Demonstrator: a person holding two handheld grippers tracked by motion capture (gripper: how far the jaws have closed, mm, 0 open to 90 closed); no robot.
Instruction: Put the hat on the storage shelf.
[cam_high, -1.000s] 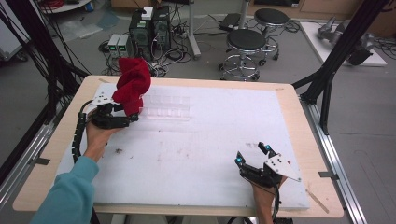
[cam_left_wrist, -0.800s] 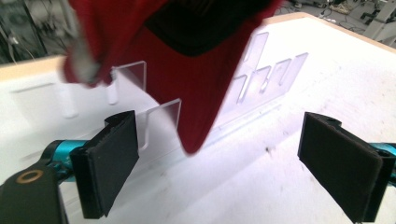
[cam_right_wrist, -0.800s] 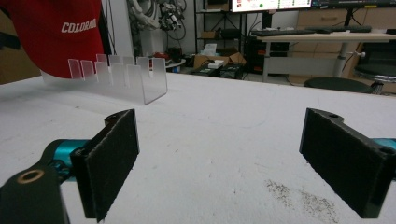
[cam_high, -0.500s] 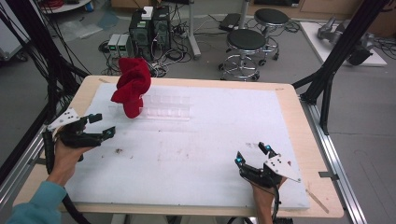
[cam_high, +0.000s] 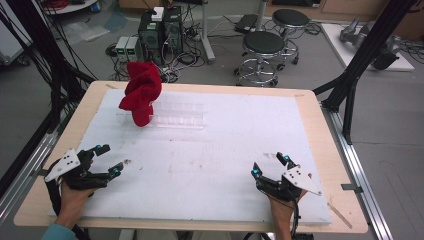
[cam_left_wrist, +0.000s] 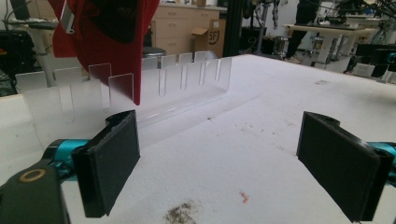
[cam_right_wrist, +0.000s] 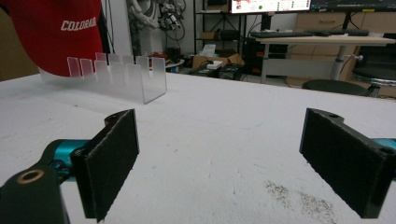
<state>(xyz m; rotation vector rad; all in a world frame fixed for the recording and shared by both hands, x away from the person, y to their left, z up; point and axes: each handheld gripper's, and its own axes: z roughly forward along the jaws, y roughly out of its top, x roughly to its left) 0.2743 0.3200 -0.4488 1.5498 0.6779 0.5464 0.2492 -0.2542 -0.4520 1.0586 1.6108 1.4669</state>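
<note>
A red cap (cam_high: 141, 92) hangs on the left end of a clear slotted acrylic rack (cam_high: 176, 115) at the back left of the white mat. The left gripper view looks up at the cap (cam_left_wrist: 100, 32) and the rack (cam_left_wrist: 154, 88). The right gripper view has the cap (cam_right_wrist: 56, 32), with white lettering, and the rack (cam_right_wrist: 126, 77) at its upper left. My left gripper (cam_high: 112, 161) rests open near the mat's front left corner, nothing between its jaws. My right gripper (cam_high: 270, 165) sits open near the front right, also holding nothing.
The white mat (cam_high: 210, 150) covers a wooden table (cam_high: 320, 130). A black frame post (cam_high: 360, 65) stands at the right edge. Stools (cam_high: 262, 50) and computer boxes (cam_high: 160, 30) stand on the floor beyond the table. A small dirt smudge (cam_left_wrist: 182, 212) lies by my left gripper.
My left gripper has drawn back from the cap on the rack, down and toward the mat's front left corner. The cap stays hanging on the rack. The right gripper has not moved.
</note>
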